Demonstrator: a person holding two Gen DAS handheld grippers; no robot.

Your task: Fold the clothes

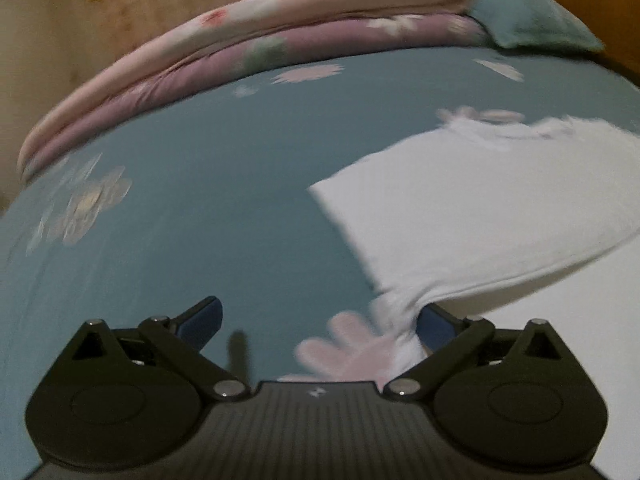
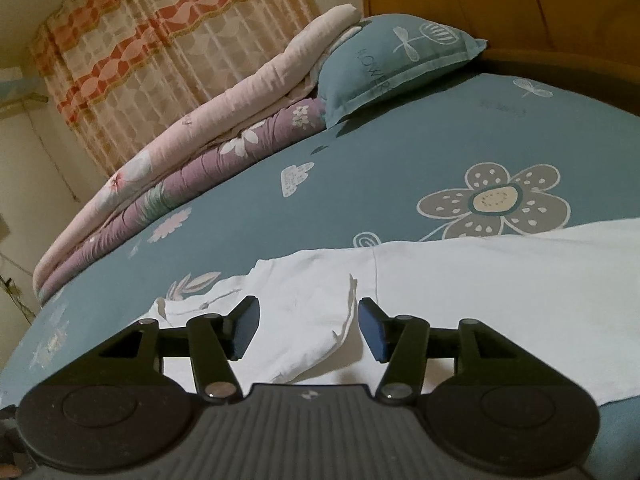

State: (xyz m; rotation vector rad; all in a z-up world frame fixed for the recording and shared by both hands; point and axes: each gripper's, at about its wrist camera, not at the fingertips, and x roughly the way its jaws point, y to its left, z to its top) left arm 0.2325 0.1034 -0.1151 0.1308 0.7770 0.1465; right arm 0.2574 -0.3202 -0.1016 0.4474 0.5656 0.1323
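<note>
A white garment lies spread on the teal flowered bedsheet. In the left wrist view its folded flap rises at the right, and one bunched corner runs down against the inner side of the right finger. My left gripper stands wide open, its pads far apart and not pressing the cloth. In the right wrist view the garment stretches across the foreground. My right gripper is open just above it, with a raised crease of the cloth between the fingers, closer to the right one.
A folded pink and purple quilt lies along the bed's far edge, with a teal pillow beside it. A wooden headboard stands behind them and a patterned curtain hangs at the left. Bare bedsheet lies beyond the garment.
</note>
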